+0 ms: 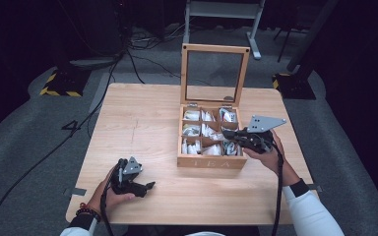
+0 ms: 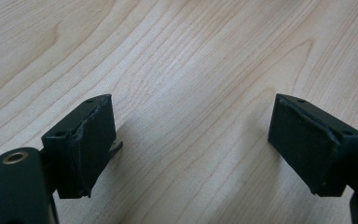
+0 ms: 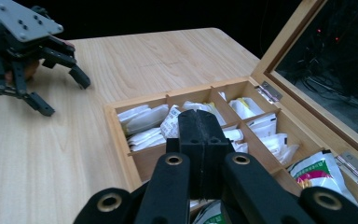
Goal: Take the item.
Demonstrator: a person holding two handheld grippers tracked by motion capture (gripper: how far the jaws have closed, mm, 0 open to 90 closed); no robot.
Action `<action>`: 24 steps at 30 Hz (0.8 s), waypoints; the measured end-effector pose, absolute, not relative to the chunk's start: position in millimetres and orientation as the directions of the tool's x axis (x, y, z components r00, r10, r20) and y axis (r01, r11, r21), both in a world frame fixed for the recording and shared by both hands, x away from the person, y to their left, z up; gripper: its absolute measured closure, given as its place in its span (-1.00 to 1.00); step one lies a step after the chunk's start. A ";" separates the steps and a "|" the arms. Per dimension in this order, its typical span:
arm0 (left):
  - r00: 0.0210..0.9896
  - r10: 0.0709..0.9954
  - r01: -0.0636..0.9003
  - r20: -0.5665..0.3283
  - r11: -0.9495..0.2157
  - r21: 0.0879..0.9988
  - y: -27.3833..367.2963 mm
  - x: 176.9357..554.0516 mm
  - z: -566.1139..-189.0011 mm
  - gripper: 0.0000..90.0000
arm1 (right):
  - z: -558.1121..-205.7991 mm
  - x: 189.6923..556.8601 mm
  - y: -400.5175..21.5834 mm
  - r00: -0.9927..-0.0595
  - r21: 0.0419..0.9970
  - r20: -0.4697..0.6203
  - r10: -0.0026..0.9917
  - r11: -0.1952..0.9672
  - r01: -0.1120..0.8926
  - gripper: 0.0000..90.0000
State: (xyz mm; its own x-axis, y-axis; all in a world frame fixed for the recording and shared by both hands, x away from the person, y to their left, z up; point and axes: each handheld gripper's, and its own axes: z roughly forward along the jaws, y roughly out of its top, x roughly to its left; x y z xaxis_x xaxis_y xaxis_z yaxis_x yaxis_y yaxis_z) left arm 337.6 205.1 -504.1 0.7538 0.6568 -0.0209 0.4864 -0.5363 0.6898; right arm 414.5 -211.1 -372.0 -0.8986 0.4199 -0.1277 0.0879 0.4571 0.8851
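Standing right of centre on the wooden table (image 1: 142,123), the tea box (image 1: 211,162) has its glass-paned lid (image 1: 214,73) swung upright at the back, and we see its nine compartments packed with white sachets (image 1: 193,131). In the right gripper view a green-printed packet (image 3: 324,175) lies in a compartment near the hinge (image 3: 270,92).

Our right gripper (image 1: 229,142) hangs over the box's front-right compartments, its jaws pressed flat together with nothing visible between them; we cannot tell whether the tips touch any sachet. The grey plate (image 1: 265,123) on top tilts up above our right hand (image 1: 268,157).

Our left gripper (image 1: 145,188) rests near the table's front-left edge, well apart from the box, held in our left hand (image 1: 113,194). Its jaws are spread wide over bare wood, and the pads (image 2: 91,144) grip nothing.
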 end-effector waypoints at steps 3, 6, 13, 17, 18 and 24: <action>0.754 0.657 0.487 -0.021 -0.536 0.690 205.1 337.6 -504.1 -0.66 | -371.1 408.9 -211.1 -0.904 0.887 -0.124 0.409 0.454 0.085 1.00; 0.754 0.657 0.487 -0.021 -0.536 0.690 205.1 337.6 -504.1 -0.66 | -372.1 402.7 -209.7 -0.910 0.882 -0.129 0.393 0.465 0.076 1.00; 0.754 0.656 0.486 -0.022 -0.536 0.690 205.1 337.8 -504.1 -0.66 | -374.9 388.6 -210.0 -0.925 0.878 -0.125 0.359 0.473 0.065 1.00; 0.755 0.656 0.486 -0.023 -0.536 0.690 204.9 338.1 -504.1 -0.66 | -379.2 379.2 -208.5 -0.935 0.872 -0.121 0.333 0.486 0.060 1.00; 0.754 0.656 0.487 -0.023 -0.535 0.690 204.8 338.1 -504.2 -0.66 | -380.6 376.8 -207.8 -0.937 0.869 -0.120 0.328 0.490 0.060 1.00; 0.760 0.649 0.481 -0.020 -0.543 0.688 204.3 339.9 -504.1 -0.67 | -391.8 364.5 -203.0 -0.950 0.854 -0.110 0.292 0.517 0.060 1.00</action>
State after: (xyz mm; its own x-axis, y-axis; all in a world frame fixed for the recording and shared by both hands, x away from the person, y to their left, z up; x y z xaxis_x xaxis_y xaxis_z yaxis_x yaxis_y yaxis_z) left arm 339.9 204.3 -504.1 0.7605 0.6490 -0.0200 0.4813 -0.5428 0.6883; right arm 364.5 -203.0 -391.8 -0.9500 0.2921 -0.1102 0.0600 0.5172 0.8537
